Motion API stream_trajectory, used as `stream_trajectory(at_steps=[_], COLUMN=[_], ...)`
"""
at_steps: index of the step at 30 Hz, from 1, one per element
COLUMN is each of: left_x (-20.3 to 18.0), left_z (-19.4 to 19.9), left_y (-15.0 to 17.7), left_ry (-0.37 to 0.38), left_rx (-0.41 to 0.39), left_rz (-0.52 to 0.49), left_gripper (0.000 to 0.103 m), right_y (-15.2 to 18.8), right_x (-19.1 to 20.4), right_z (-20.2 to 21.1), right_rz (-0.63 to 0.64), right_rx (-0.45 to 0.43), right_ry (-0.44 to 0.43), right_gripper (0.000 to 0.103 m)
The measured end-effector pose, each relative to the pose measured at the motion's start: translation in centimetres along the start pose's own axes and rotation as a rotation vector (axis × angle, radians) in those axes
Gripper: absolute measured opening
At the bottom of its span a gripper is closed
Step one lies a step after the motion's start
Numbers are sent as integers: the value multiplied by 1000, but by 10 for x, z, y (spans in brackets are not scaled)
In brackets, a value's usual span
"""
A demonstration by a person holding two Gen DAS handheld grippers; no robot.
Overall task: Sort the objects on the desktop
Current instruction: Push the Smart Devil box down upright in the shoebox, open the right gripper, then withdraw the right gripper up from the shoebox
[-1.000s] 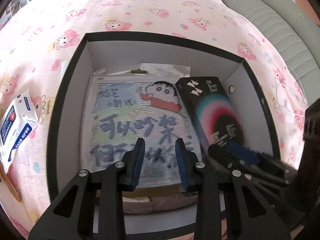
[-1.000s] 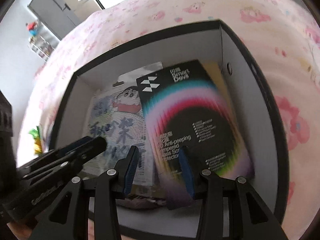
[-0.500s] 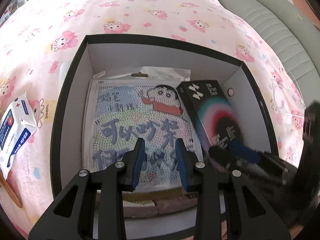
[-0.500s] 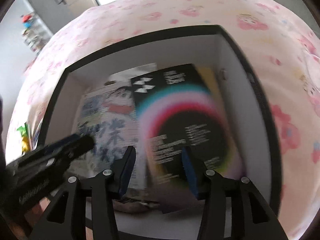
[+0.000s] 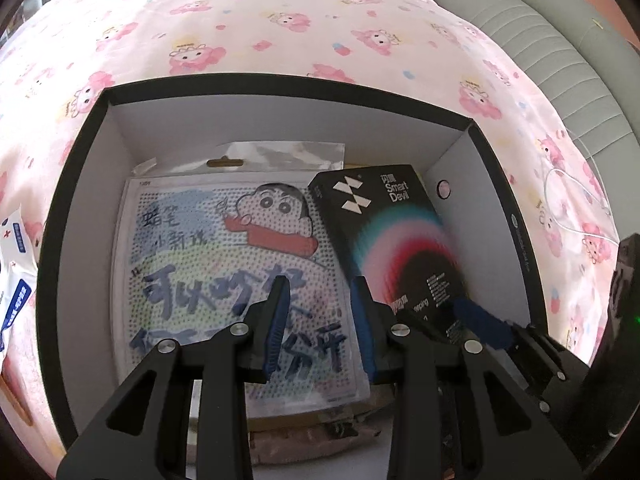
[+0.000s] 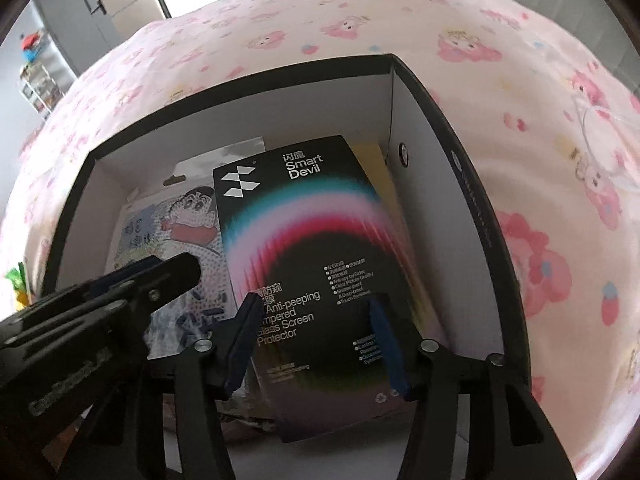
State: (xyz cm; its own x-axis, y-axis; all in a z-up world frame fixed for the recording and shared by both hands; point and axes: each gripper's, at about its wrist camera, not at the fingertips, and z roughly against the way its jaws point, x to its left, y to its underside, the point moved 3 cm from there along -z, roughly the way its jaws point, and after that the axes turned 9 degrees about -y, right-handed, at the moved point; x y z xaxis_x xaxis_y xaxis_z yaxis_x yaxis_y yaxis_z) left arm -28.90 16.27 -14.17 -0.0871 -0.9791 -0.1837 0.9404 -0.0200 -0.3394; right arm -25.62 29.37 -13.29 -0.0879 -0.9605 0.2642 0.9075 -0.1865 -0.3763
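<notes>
We see a black screen protector box (image 6: 316,264) with a rainbow arc lying in the open black storage box (image 5: 280,92), overlapping a cartoon bead board (image 5: 224,276). Our right gripper (image 6: 316,340) fingers are opening, straddling it without pressing. Our left gripper (image 5: 320,320) fingers sit narrow, empty. Only the left view shows the wipes packet (image 5: 16,280) on the pink cloth (image 5: 280,20).

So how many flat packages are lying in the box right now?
2 clearly: the cartoon package on the left, the black Smart Devil box leaning over its right edge. Something yellow beneath; more may be hidden.
</notes>
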Motion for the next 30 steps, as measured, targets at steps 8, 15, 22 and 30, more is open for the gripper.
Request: stream_trajectory(at_steps=[8, 15, 22, 30], left_x=[-14, -30, -48, -24], left_z=[-18, -36, -49, -26], left_y=[-7, -23, -34, -13], left_ry=[61, 71, 105, 69], left_rx=[67, 143, 185, 135], left_rz=[8, 13, -4, 5], left_gripper=[29, 29, 29, 29], right_y=[7, 7, 4, 6], right_x=[0, 1, -9, -3], right_z=[21, 12, 8, 3], right_rz=[-3, -30, -115, -87], right_rx=[-34, -15, -26, -3], right_ry=[-83, -97, -124, -102], right_gripper=[50, 52, 43, 43])
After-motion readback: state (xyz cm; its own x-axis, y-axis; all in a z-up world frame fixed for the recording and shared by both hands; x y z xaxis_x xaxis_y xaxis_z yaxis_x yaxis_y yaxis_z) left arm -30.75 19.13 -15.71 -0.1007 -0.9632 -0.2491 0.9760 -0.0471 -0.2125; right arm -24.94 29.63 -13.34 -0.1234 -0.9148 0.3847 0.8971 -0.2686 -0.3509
